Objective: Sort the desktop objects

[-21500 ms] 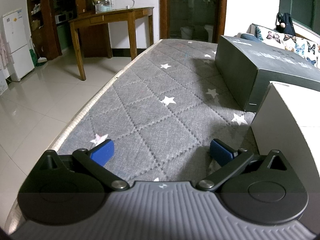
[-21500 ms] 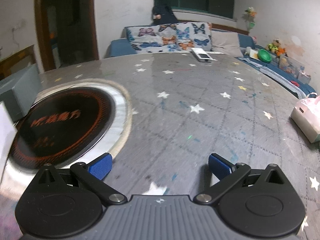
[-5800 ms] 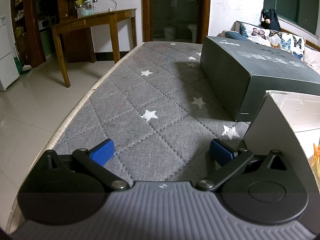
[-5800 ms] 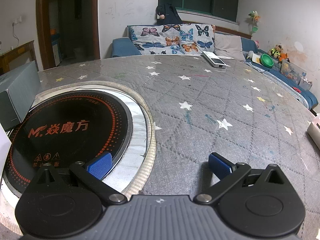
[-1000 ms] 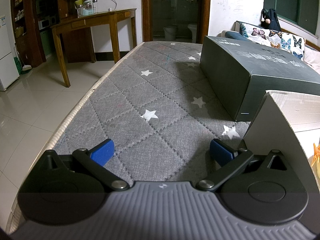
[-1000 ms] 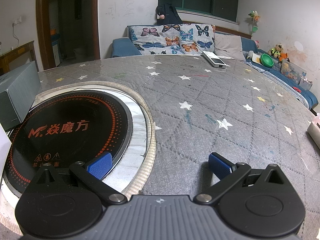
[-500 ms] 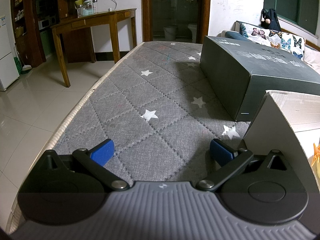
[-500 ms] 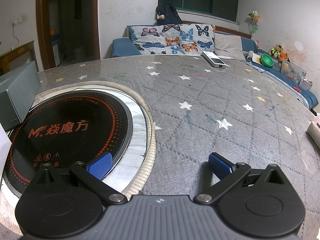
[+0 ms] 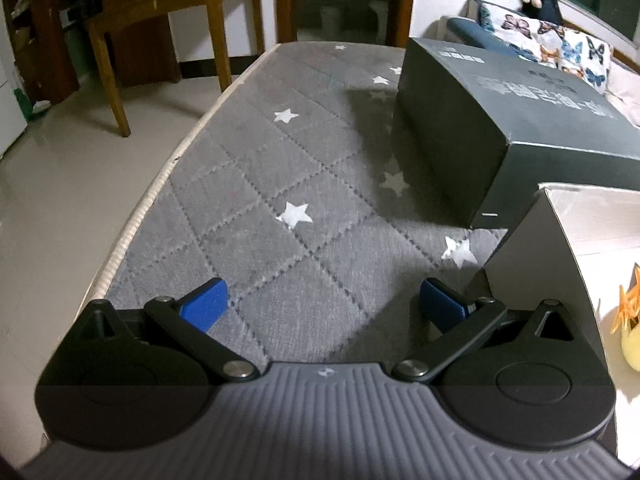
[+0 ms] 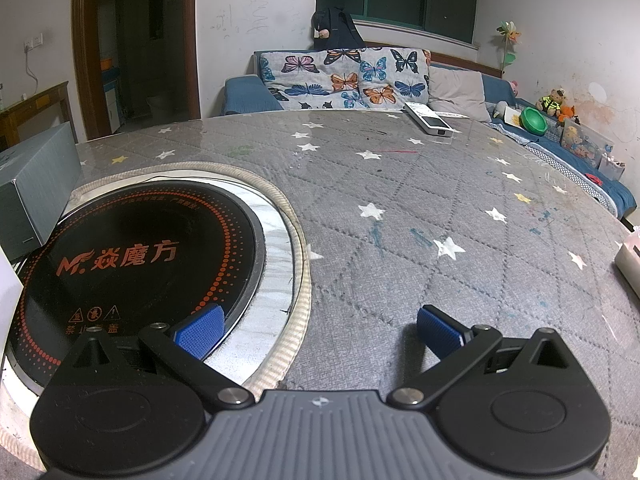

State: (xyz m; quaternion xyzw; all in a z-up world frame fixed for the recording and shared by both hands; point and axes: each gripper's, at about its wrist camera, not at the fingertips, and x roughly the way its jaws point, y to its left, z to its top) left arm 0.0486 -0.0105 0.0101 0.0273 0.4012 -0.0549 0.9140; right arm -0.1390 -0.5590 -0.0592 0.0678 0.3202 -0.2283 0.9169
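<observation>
My left gripper (image 9: pixel 322 306) is open and empty, low over the grey star-quilted table cover (image 9: pixel 280 184). Just right of it stands a white open box (image 9: pixel 568 248) with a yellow and orange object (image 9: pixel 630 332) inside at the frame edge. Behind that lies a large dark grey box (image 9: pixel 500 108). My right gripper (image 10: pixel 318 330) is also open and empty, its left pad over the rim of a round black induction cooktop (image 10: pixel 132 256) with red lettering. A white flat device (image 10: pixel 430 122) lies at the far side of the table.
The table edge (image 9: pixel 160 184) drops to a tiled floor on the left, with a wooden desk (image 9: pixel 180 12) beyond. A pale box (image 10: pixel 630 262) sits at the right edge. A sofa with butterfly cushions (image 10: pixel 352 78) stands behind the table.
The left wrist view has tilted down and shifted slightly compared with half a second ago. The right gripper has not moved. Both stay open.
</observation>
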